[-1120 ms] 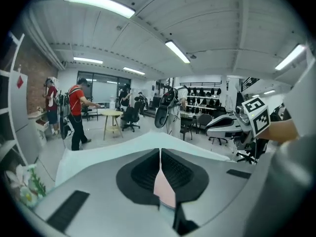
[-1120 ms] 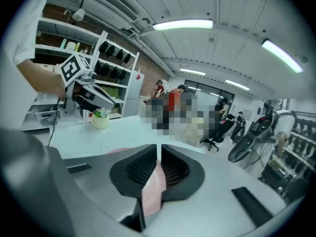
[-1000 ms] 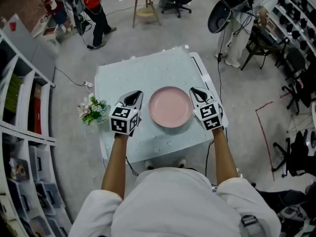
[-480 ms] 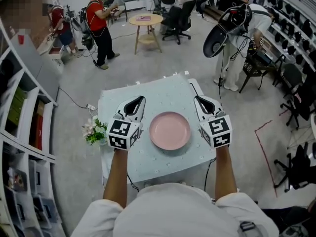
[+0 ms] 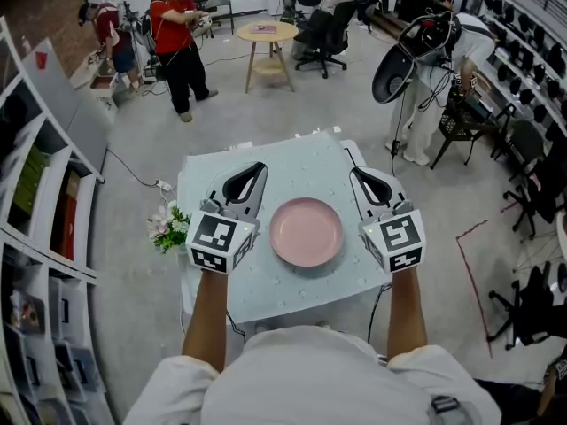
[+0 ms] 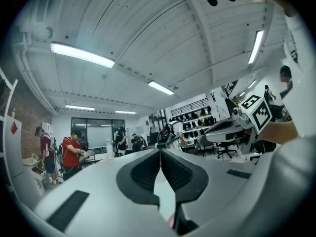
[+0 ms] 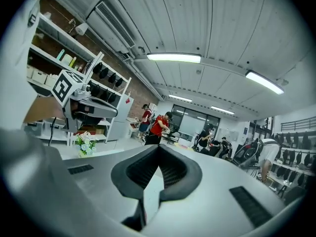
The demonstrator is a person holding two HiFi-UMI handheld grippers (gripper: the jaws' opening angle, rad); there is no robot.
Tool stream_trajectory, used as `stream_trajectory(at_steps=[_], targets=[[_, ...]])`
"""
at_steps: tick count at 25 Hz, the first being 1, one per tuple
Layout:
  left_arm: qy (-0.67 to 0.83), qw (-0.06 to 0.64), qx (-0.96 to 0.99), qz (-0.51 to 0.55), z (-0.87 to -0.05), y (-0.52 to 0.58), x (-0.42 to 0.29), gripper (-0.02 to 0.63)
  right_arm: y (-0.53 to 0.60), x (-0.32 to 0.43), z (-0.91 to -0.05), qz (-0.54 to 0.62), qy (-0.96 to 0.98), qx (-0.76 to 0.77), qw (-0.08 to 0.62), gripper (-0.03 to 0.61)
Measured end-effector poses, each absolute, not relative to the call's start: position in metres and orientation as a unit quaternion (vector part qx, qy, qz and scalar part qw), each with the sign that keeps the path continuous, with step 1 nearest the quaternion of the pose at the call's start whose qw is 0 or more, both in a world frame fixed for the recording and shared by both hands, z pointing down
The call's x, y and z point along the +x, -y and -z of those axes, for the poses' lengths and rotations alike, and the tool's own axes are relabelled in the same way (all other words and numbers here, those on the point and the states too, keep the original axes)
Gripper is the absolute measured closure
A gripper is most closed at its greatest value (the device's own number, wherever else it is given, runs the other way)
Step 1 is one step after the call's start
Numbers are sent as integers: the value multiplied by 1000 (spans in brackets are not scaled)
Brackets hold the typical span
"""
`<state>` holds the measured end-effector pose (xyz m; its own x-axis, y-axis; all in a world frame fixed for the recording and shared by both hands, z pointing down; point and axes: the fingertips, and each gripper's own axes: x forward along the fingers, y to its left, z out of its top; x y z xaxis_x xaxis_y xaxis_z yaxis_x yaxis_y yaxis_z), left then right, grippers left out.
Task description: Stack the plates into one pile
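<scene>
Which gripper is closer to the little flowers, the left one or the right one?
Left. The left gripper is near the flowers, on their side of the pink plate. The right gripper is on the plate's other side, much farther away.

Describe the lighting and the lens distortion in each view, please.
Head view: even light, sharp, the pink plate evenly lit. Left gripper view: strong fisheye bending, dark corners, a bright ceiling lamp, the left gripper near and slightly soft. Right gripper view: the same fisheye and dark corners around the right gripper.
</scene>
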<state>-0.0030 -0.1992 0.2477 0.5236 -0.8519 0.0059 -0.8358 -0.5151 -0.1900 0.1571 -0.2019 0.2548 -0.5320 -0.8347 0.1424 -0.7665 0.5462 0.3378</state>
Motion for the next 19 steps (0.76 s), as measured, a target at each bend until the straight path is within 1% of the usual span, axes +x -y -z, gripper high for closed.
stream_trajectory(at_steps=[10, 19], targets=[[-473, 79, -875, 60, -261, 193, 4, 588, 198, 156, -260, 107, 869, 464, 138, 566], [-475, 64, -875, 64, -270, 191, -6, 588, 193, 154, -269, 101, 870, 461, 146, 566]])
